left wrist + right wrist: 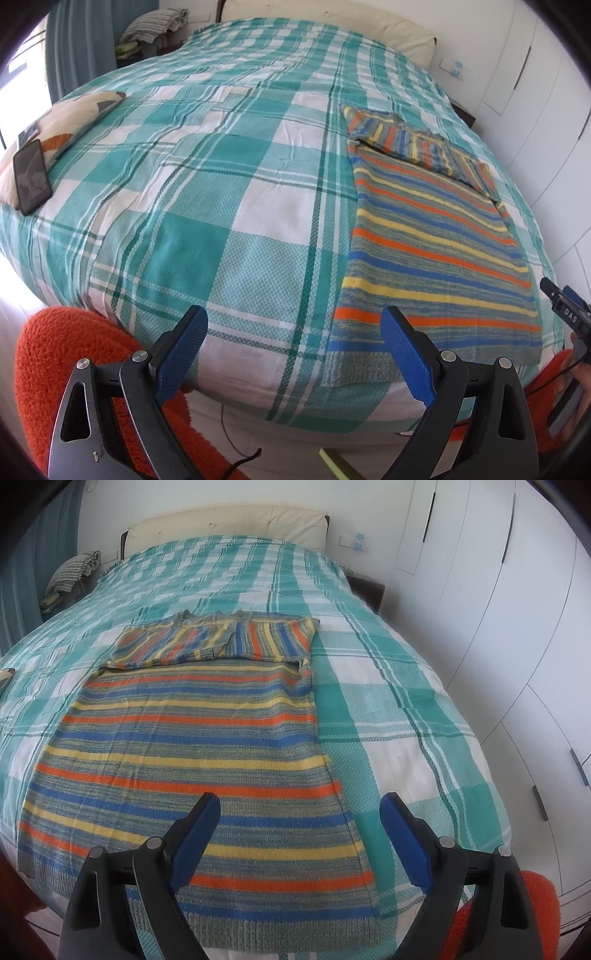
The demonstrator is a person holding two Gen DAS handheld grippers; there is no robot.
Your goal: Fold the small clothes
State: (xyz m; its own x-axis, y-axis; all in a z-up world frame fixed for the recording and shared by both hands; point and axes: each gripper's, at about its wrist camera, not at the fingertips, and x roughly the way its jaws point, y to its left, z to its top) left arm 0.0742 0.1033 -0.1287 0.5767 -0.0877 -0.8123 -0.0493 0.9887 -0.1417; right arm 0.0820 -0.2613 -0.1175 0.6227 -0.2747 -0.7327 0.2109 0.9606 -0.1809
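Your striped sweater lies flat on the checked bedspread, long axis running from the ribbed hem at the foot edge toward the headboard, sleeves folded across its far end. Your right gripper hovers spread and empty over the sweater's hem corner, so it is nearer. Your left gripper, also spread and empty, sits left of the sweater, seemingly clear of it.

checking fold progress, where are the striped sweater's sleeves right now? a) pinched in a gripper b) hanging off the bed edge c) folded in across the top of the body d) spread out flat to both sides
c: the striped sweater lies flat on the bed with both sleeves folded in across its top.
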